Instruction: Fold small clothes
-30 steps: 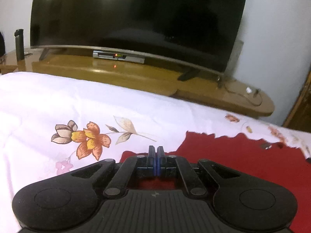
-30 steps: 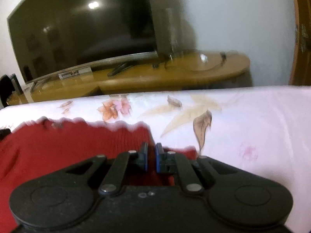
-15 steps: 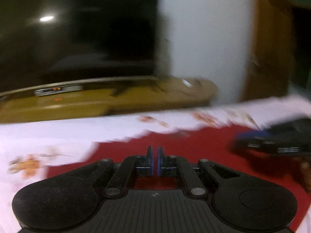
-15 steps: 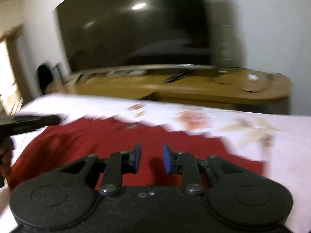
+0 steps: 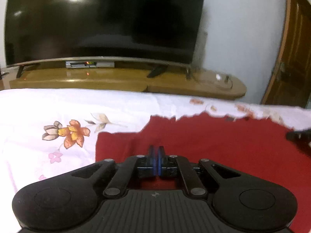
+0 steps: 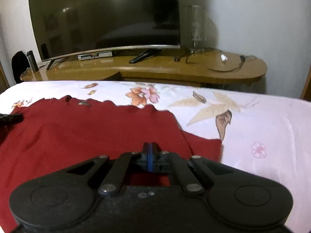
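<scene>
A dark red knitted garment (image 5: 223, 141) lies flat on a white flowered bedsheet (image 5: 48, 116). My left gripper (image 5: 156, 149) is shut, low over the garment's left part, near its left edge. Whether it pinches cloth is hidden. In the right wrist view the garment (image 6: 93, 132) fills the lower left, with a folded layer ending near the right edge. My right gripper (image 6: 149, 146) is shut, low over the garment's right part. Each gripper shows at the edge of the other's view: the right one in the left wrist view (image 5: 299, 136), the left one in the right wrist view (image 6: 10, 118).
Beyond the bed's far edge stands a wooden TV bench (image 6: 175, 69) with a large curved TV (image 6: 105, 19), a set-top box (image 6: 95, 55) and cables. A wooden door (image 5: 293, 58) is at the right. A dark bottle (image 6: 32, 60) stands at the bench's left end.
Both grippers swung inward over the garment and back out. The right gripper opened half a second ago and has shut again. More red cloth now lies ahead of each gripper.
</scene>
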Demonstrator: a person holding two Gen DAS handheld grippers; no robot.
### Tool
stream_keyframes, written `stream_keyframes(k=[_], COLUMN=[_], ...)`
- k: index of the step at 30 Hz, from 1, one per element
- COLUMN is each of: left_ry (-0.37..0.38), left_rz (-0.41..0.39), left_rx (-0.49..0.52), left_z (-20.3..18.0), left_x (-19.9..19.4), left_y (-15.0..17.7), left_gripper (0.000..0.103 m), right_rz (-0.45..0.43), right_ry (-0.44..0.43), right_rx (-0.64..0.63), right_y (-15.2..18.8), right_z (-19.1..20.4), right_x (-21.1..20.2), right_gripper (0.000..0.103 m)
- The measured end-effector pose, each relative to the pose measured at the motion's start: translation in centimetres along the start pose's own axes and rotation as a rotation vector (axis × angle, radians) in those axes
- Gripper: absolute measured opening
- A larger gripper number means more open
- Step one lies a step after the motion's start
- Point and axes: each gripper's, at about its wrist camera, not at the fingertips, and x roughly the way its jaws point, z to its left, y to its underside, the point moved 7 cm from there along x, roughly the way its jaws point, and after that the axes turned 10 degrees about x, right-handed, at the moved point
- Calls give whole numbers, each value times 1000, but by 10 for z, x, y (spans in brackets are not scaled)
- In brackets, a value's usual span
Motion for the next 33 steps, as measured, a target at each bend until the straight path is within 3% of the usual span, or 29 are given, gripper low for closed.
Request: stream_keyframes(k=[1,3,4,8,11,15,16,17,22,24,26,29,33], left_ry=[-2,32,86,191,183,182,185,119,94,75,56,137,189], left_rz=[-40,-93,-103,-86,-15,11,9,25,51,60,13,-16,17], left_rx=[18,25,25,81,153,96,81,84,29,27,58,76,104], left_z=[-7,-24,-40,-101,-120,-87,-76,-61,-18,-21,-35,-73,-122], left_x=[-15,-43,-51,-61,-53,-62,-67,-73,-92,-96,-107,-109,-91], left_y=[-5,-10,-11,2,25,48,51,56,77,74,60,46,48], left_gripper=[4,4,4,4,5,4,4,4,4,5,5,5,6], right_rz=[-18,-73,-85,-33,8,32,45,52,49,51,24,-26,5], right_ry=[-5,-39,-77,-202,-226,-169,-158,-135,-11,8,7,-66,-134], right_rx=[6,-21,-34,-112,-215,-301,-293,-286,-190,-144,-118,-124,-146], right_y=[0,2,5,42,71,86,85,85,93,91,88,85,96], right_z=[6,23,35,95,127,114,103,91,27,14,23,59,110], right_x=[-8,-36,-48,-57,-53,-58,-63,-69,-102,-103,-113,-127,-113], right_gripper=[26,27,27,26,27,23,22,20,20,21,27,27,26])
